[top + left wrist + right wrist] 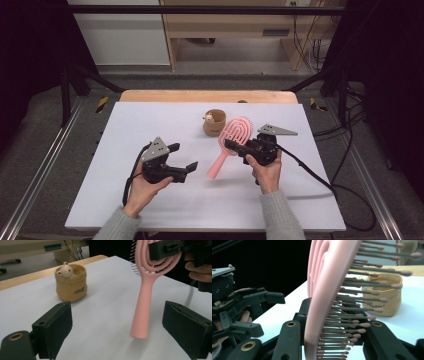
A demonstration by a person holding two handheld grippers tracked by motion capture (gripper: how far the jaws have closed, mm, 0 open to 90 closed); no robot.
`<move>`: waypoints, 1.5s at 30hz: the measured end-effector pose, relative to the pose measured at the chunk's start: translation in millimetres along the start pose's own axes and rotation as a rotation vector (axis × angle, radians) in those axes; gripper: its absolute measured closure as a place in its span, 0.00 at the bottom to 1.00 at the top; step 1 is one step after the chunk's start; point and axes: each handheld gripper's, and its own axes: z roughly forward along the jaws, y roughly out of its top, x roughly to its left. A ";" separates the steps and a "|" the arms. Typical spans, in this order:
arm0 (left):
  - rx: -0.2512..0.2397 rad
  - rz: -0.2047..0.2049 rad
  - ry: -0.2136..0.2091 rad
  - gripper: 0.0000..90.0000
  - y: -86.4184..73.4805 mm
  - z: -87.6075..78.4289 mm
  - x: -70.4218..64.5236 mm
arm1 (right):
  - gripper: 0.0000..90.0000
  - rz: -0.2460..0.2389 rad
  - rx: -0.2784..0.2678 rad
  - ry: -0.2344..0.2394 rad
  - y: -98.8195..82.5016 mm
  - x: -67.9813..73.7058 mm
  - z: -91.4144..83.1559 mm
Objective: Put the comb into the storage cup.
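A pink vented hairbrush (220,160) hangs tilted above the white table, handle pointing down and toward the person. My right gripper (239,144) is shut on the brush head (322,290), its jaws pressing both sides among the bristles. My left gripper (184,156) is open to the left of the handle (143,307); the handle's tip hangs between its wide-spread jaws (120,331) without touching either pad. Behind them stands a tan pouch-shaped cup (214,123) with a small bear figure at its rim (65,270).
The white table cover (150,125) lies on a wooden tabletop whose far edge (200,96) shows. A black cable (310,172) trails from the right gripper off the right side. Metal frame rails (45,165) flank the table.
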 end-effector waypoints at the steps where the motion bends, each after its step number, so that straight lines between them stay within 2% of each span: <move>1: -0.001 0.000 0.006 0.10 -1.3 -2.6 2.5 | 0.70 0.001 0.000 0.001 0.4 -0.2 -0.1; 12: -0.008 -0.013 0.075 0.04 -23.0 -30.1 28.9 | 0.70 -0.006 -0.003 -0.016 6.9 -2.3 -4.4; 18: -0.015 -0.024 0.123 0.02 -34.2 -44.7 42.4 | 0.70 -0.028 -0.007 -0.031 14.8 -0.3 -4.9; 22: -0.020 -0.032 0.134 0.02 -42.7 -53.1 49.5 | 0.70 -0.048 -0.009 -0.042 21.1 2.6 -3.9; 28: 0.000 -0.028 0.162 0.02 -54.7 -63.5 57.4 | 0.70 -0.067 -0.011 -0.062 29.2 3.6 -1.9; 32: -0.004 -0.033 0.170 0.02 -60.5 -69.4 61.5 | 0.70 -0.073 -0.019 -0.064 34.2 4.4 -0.5; 45: 0.005 -0.042 0.186 0.02 -73.2 -75.1 68.2 | 0.70 -0.104 -0.033 -0.095 50.1 5.9 2.0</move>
